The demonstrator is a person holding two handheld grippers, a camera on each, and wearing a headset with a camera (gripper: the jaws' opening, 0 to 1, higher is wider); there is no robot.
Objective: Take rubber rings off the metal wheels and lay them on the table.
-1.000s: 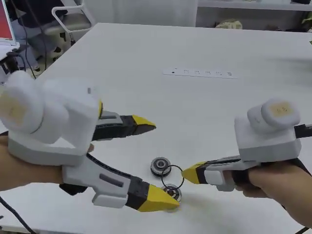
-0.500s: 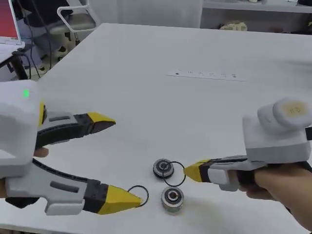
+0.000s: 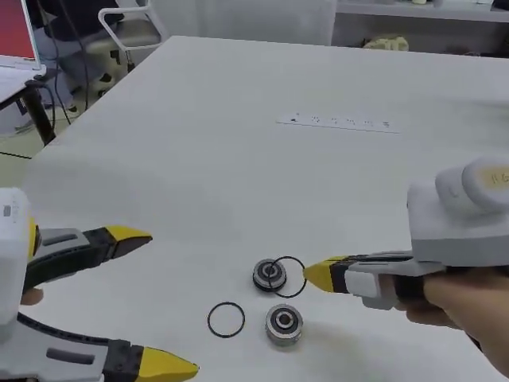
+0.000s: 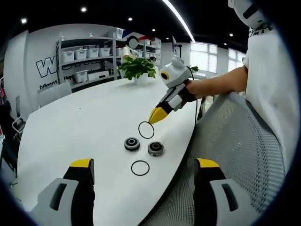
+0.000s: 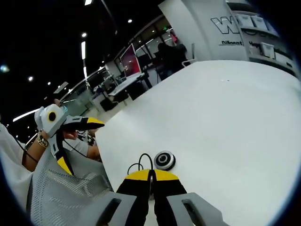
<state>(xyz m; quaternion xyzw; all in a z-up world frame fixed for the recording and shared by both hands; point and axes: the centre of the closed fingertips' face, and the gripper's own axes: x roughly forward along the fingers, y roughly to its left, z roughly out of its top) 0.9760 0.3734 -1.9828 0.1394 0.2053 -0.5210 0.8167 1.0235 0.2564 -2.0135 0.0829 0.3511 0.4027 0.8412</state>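
Two small metal wheels stand near the table's front edge, one farther (image 3: 270, 274) (image 4: 132, 143) with a dark rim and one nearer (image 3: 284, 322) (image 4: 155, 149) that looks more silvery. A thin black rubber ring (image 3: 208, 319) (image 4: 131, 168) lies flat on the table left of the nearer wheel. My right gripper (image 3: 312, 274) (image 4: 156, 116) (image 5: 151, 175) is shut on a second ring (image 3: 288, 296) (image 4: 139, 130), held beside the farther wheel (image 5: 164, 160). My left gripper (image 3: 151, 302) (image 4: 144, 164) (image 5: 70, 129) stands wide open at the lower left, apart from everything.
A white power strip (image 3: 338, 122) lies flat near the middle of the white table (image 3: 238, 159). Chairs (image 3: 127, 32) stand beyond the far left corner. A mesh chair back (image 4: 225, 141) sits close to the table's near edge.
My left gripper has drawn back to the left, away from the nearer wheel, and a black ring now lies on the table where its lower jaw was. The right gripper has kept its ring.
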